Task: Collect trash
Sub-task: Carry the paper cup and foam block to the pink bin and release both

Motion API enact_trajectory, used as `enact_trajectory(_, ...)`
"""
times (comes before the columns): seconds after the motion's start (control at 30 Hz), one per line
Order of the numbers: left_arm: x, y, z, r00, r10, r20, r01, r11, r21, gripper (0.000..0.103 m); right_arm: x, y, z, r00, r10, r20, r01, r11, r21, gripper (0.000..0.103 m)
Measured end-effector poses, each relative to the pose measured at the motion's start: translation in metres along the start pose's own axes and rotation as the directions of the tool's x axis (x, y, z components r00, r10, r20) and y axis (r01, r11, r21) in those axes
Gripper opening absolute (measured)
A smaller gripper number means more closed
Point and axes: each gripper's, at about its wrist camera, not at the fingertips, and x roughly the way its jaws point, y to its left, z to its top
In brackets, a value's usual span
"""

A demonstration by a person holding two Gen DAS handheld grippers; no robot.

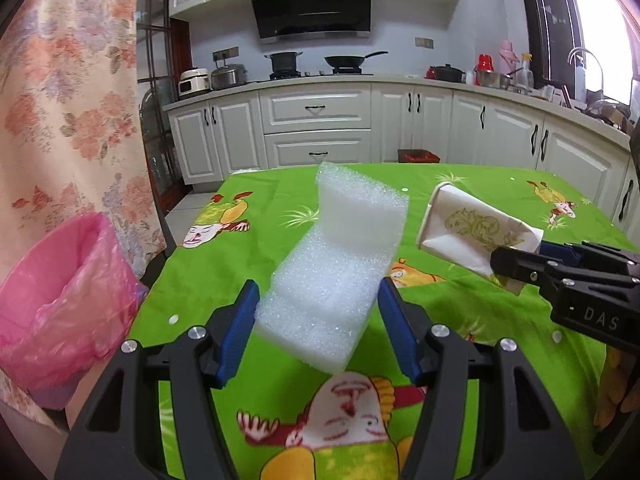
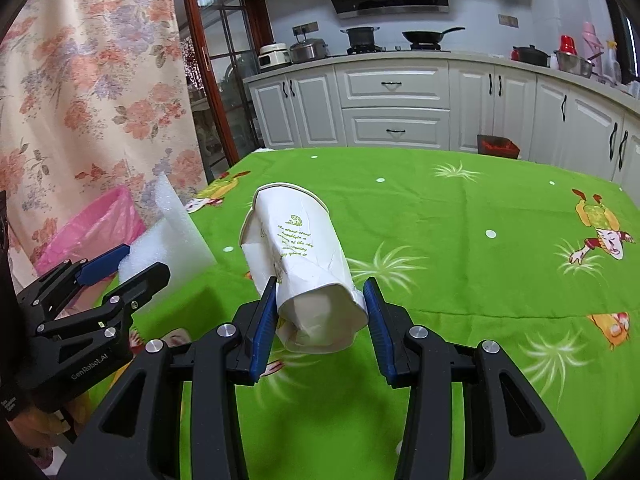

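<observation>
Both pieces of trash are lifted off the green cartoon-print tablecloth (image 2: 460,240) on the table, so the step in hand looks like the carry to the bin lined with a pink plastic bag (image 1: 60,292), which stands at the far left, just off the table's left edge. To do it well, keep the squeeze even and light, since foam and paper both give; bring each piece fully over the bag's mouth before letting go; and send one tool in at a time so they do not collide.

The left tool (image 1: 318,320) is partly closed, its blue pads pressing the sides of the white bubbly foam block (image 1: 340,264), whose far end juts up and away beyond the fingertips. The right tool (image 2: 320,320) is likewise partly closed on the base of the crumpled white paper cup with green print (image 2: 296,256), whose rim points far and slightly left. The cup hangs right of the foam, near it but apart.
</observation>
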Motion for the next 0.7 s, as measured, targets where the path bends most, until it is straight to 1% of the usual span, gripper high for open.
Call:
enact_trajectory(0.13,-0.018,0.005,-0.005,1.000,0.013,0.024,-0.012,1.000,-0.010,0.059,-0.012,0.012,-0.002,1.000,0.004,0.017,-0.004,1.000,-0.021,0.041)
enact_trajectory(0.43,-0.065,0.032,-0.011,0.996,0.045,0.075,-0.038,0.995,-0.092,0.060,-0.033,0.044,-0.005,0.998,0.024,0.056,-0.020,0.997,-0.071,0.041)
enact_trajectory(0.7,-0.095,0.058,-0.016,0.989,0.094,0.118,-0.081,0.990,-0.114,0.060,-0.039,0.072,-0.002,0.995,0.078,0.057,-0.072,0.992,-0.105,0.041)
